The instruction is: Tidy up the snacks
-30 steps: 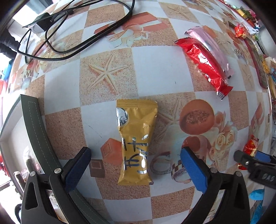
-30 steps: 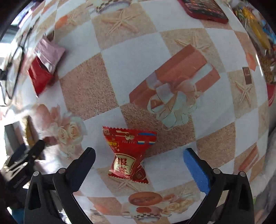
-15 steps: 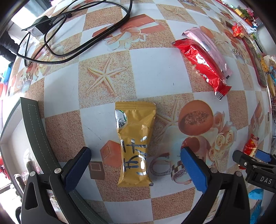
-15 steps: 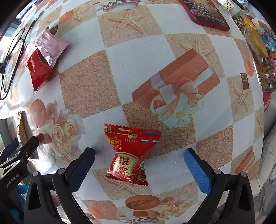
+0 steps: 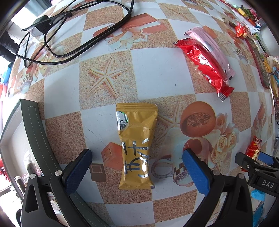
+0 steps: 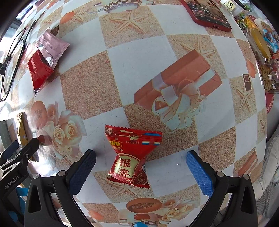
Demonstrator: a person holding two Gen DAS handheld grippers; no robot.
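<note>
while both tools hang over the patterned tablecloth (image 5: 157, 73), each frames one snack between widely parted fingers. left wrist view: the left gripper (image 5: 137, 165) stands with its jaws apart, touching nothing; the gold packet (image 5: 136, 145) lies flat on the cloth between the blue pads (image 5: 196, 172), its near half in the gap, clear of both. beyond it, to the right, a red bar (image 5: 204, 62) and a pink bar (image 5: 211, 47) lie side by side, touching along their length, the pink one partly over the red. a black cable (image 5: 83, 47) loops across the far left, and a small black device (image 5: 41, 26) sits at its far end. a dark green strap (image 5: 36, 132) curves along the near left edge. a small red candy (image 5: 240, 31) lies at the far right, well apart from the bars. right wrist view: the right gripper (image 6: 139, 169) is likewise spread open and grips nothing; the red candy (image 6: 130, 157) with gold characters rests on the cloth between the fingers, nearer the left one, touching neither. a red phone (image 6: 207, 14) lies at the far edge, face up. the two bars show at the upper left. a heap of other snacks (image 6: 265, 52) sits along the right edge, too distorted to sort. each gripper appears at the margin of the other's view.
</note>
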